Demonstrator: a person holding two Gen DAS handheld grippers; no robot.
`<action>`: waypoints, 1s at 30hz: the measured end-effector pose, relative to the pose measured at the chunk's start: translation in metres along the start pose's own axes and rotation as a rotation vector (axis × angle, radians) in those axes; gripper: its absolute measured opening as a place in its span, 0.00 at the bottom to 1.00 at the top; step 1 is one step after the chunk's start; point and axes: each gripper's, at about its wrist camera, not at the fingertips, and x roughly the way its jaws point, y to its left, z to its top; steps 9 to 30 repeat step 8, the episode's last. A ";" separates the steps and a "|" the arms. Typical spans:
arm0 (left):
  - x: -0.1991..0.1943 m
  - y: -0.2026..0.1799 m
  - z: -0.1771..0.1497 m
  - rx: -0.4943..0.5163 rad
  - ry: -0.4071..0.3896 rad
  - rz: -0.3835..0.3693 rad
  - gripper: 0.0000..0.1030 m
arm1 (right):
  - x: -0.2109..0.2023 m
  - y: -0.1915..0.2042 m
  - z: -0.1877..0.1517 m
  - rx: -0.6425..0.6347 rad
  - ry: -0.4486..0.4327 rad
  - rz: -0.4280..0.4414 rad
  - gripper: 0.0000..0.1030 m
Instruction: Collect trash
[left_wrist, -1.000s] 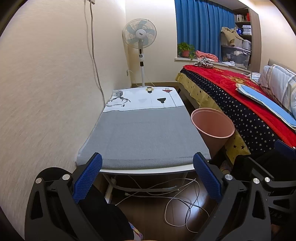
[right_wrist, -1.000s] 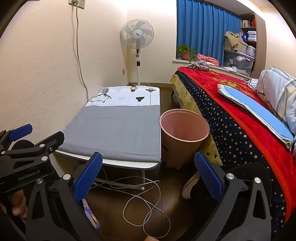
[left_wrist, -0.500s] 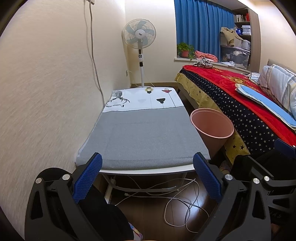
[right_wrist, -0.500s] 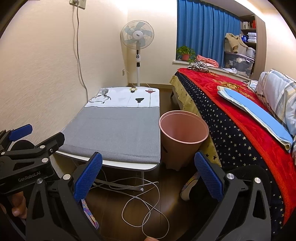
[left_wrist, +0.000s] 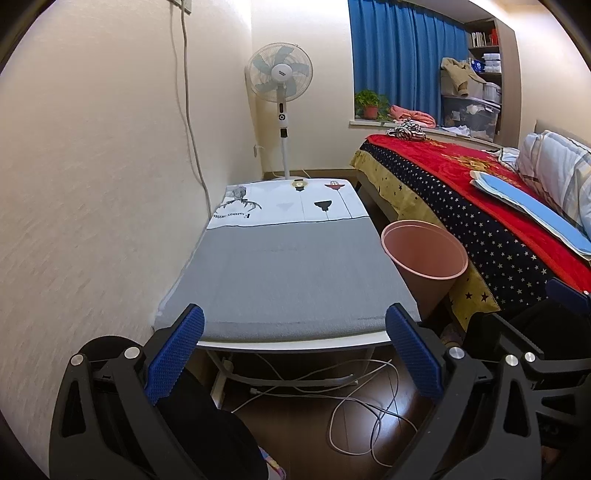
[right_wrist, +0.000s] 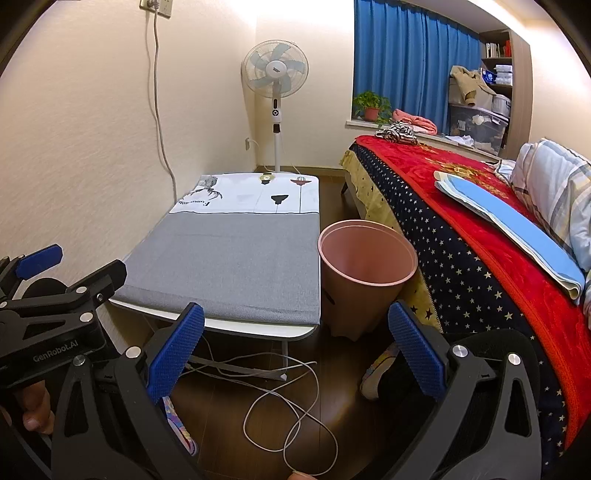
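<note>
Against the left wall, left wrist view: low table with a grey mat over its near part and a white printed cloth at the far end; surface bare, no trash visible on it. Left gripper sits at the table's near edge, jaws spread wide, nothing between the blue pads. Pink bin stands on the floor just beside the table's right edge, between table and bed; inside looks empty as far as visible. White cable loops on the dark floor under the near edge. Standing fan past the far end. Right wrist view: right gripper also wide open, holding nothing, aimed at the gap between the table's near right corner and the bin. The left gripper shows at the left edge of this view, with a fingertip of the holding hand below it. Slipper on the floor near the bin base. Folded blue sheet lies on the red blanket.
</note>
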 end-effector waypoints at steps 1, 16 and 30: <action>0.001 -0.001 0.000 -0.002 0.004 -0.001 0.93 | 0.000 0.000 0.000 0.000 0.000 0.001 0.95; 0.002 0.001 -0.001 -0.013 0.021 -0.016 0.93 | 0.000 0.000 0.000 0.001 0.003 0.002 0.95; 0.002 0.001 -0.001 -0.013 0.021 -0.016 0.93 | 0.000 0.000 0.000 0.001 0.003 0.002 0.95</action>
